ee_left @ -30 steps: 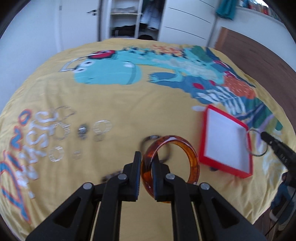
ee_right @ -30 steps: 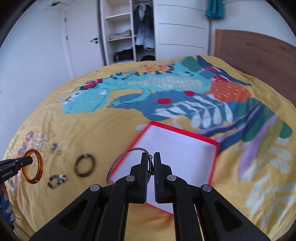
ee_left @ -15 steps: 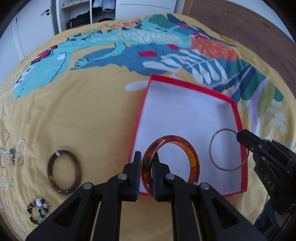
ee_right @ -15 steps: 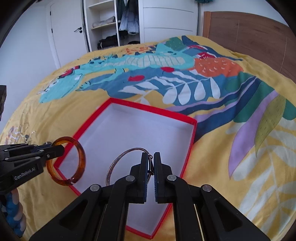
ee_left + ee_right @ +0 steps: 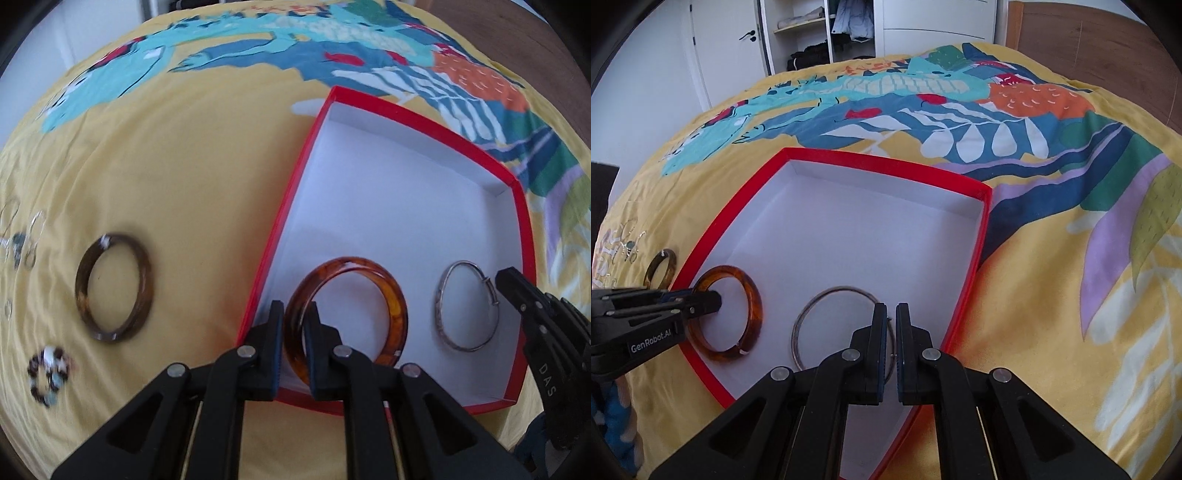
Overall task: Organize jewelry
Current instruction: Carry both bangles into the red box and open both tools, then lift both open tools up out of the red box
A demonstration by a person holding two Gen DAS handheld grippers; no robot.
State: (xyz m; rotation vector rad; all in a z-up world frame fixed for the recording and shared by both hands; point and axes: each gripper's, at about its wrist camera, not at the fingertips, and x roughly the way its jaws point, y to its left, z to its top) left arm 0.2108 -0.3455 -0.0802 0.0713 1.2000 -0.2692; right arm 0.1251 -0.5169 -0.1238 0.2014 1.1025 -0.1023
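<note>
Amber bangle clamped at its near rim in the left hand-held gripper, standing nearly upright, low over the near-left corner of the red box. Beside it, right hand-held gripper pinching the silver bangle, tilted over the box floor. Next, probably: straight down, then release.

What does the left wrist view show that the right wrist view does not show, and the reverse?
Only the left wrist view shows the beaded bracelet on the yellow bedspread. Only the right wrist view shows the wardrobe and the door. Both show the red box, the amber bangle gripped in the left tongs over the box, the thin silver bangle at the right tongs, and the dark brown bangle outside the box.
</note>
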